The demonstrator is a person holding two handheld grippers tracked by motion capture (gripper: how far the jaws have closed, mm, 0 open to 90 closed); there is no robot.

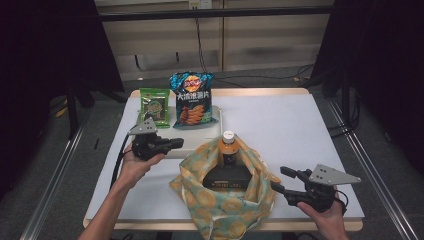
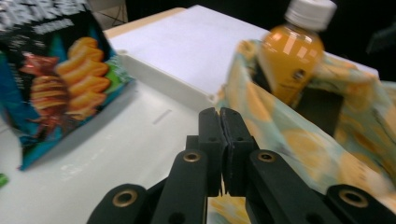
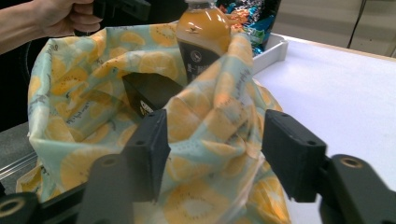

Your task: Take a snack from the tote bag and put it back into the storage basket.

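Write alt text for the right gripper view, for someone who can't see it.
The right gripper has open jaws either side of a fold in a fruit-print cloth bag. The bag holds an orange juice bottle and a black box; a hand is behind it.

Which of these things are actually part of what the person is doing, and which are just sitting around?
In use: cloth bag, juice bottle and black box inside it, right gripper at its edge.
Lying about: blue crisp bag, green snack packet, white tray.
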